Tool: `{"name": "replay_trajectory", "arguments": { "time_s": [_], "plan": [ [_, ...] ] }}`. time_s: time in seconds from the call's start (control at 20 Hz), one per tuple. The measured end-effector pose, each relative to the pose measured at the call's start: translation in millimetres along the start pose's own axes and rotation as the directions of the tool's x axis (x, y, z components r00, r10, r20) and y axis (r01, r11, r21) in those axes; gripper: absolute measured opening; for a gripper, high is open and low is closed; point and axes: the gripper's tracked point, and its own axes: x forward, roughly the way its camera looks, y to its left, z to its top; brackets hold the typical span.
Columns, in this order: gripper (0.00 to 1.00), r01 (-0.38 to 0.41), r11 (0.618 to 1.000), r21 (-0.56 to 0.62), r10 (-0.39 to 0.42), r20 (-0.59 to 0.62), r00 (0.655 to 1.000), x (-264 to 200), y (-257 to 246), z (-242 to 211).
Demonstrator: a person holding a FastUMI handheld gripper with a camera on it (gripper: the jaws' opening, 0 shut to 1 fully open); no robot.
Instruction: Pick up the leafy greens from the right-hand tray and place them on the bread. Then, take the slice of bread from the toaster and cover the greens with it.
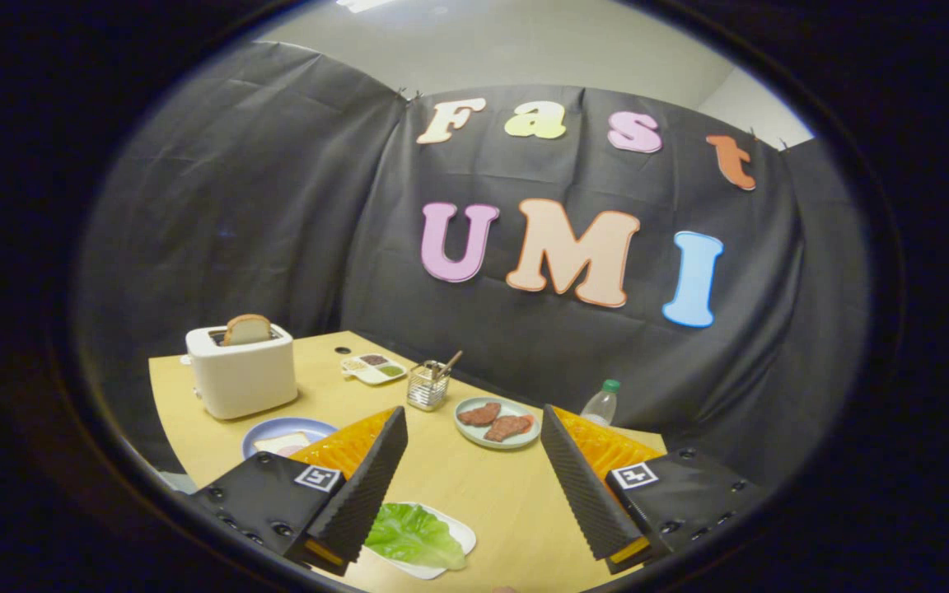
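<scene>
Greens pickup not yet started, claw open above table

Claw is spread wide and holds nothing, hovering over the table. Leafy greens lie on a white tray low between the fingers, close to the left finger, not touched. Beyond the left finger sits a plate with a bread slice, partly hidden by that finger. Farther beyond on the left stands the toaster with the second slice sticking up from its slot. Ahead between the fingers: a plate of meat, a cutlery holder, a small sauce tray; a bottle beyond the right finger.

Step in hand looks like step one, the approach to the greens. Next move likely calls for dropping down and shifting left so the leaf sits between both fingers, then closing gently; the leaf looks soft and thin, so a shallow pinch could slip.
</scene>
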Motion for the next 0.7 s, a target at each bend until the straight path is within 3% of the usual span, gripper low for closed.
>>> {"name": "replay_trajectory", "arguments": {
  "time_s": [0.3, 0.7],
  "plan": [
    [1.0, -0.173, 0.983, -0.058, 0.163, -0.14, 0.977, 28, 17, -46],
    [1.0, -0.32, 0.943, -0.087, 0.284, -0.289, 0.914, 53, 31, -105]
  ]
}}
